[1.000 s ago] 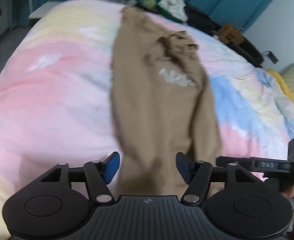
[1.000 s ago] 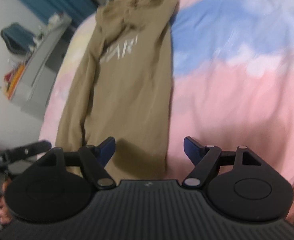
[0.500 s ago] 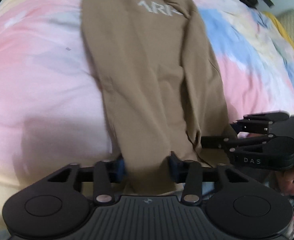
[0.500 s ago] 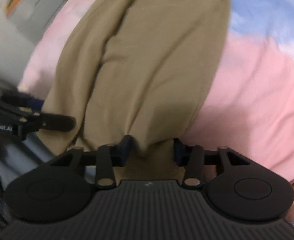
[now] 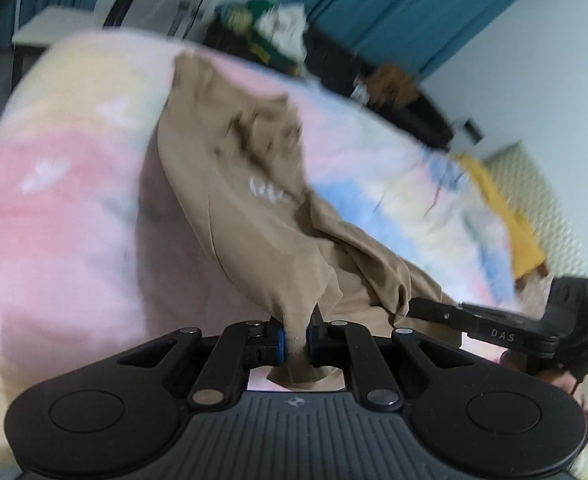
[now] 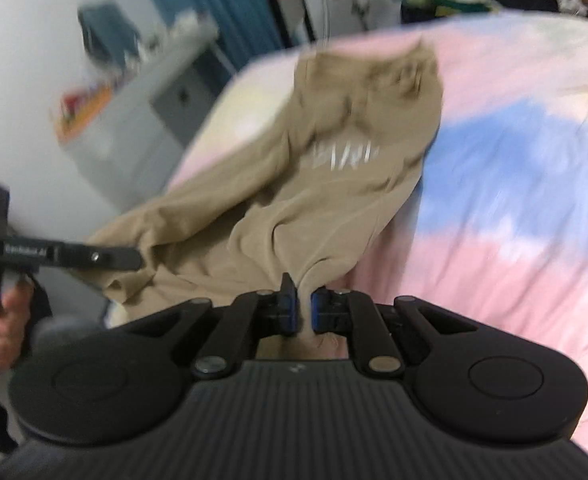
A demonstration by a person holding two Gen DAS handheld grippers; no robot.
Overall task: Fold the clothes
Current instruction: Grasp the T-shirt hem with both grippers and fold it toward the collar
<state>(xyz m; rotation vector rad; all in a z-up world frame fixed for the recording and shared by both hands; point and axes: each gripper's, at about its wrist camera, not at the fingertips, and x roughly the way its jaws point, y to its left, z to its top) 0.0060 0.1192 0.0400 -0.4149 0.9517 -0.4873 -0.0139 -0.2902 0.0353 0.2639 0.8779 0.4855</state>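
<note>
Fabric of the tan garment (image 5: 230,200) is pinched at its near hem in both tools: the left tool (image 5: 294,340) and the right tool (image 6: 302,312) have just been closing, and each now clamps a bunched corner. Beyond the tools, the garment's far end lies on the pastel bed (image 5: 74,208), its near end raised off it.

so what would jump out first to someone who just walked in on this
The tan garment with pale lettering, stretched up off the pastel pink, blue and yellow bedspread in the middle of both views. Its near hem is pinched at two spots: the left tongs and right tongs have just been closing and are now shut on the cloth. Behind the bed hang teal curtains.
</note>
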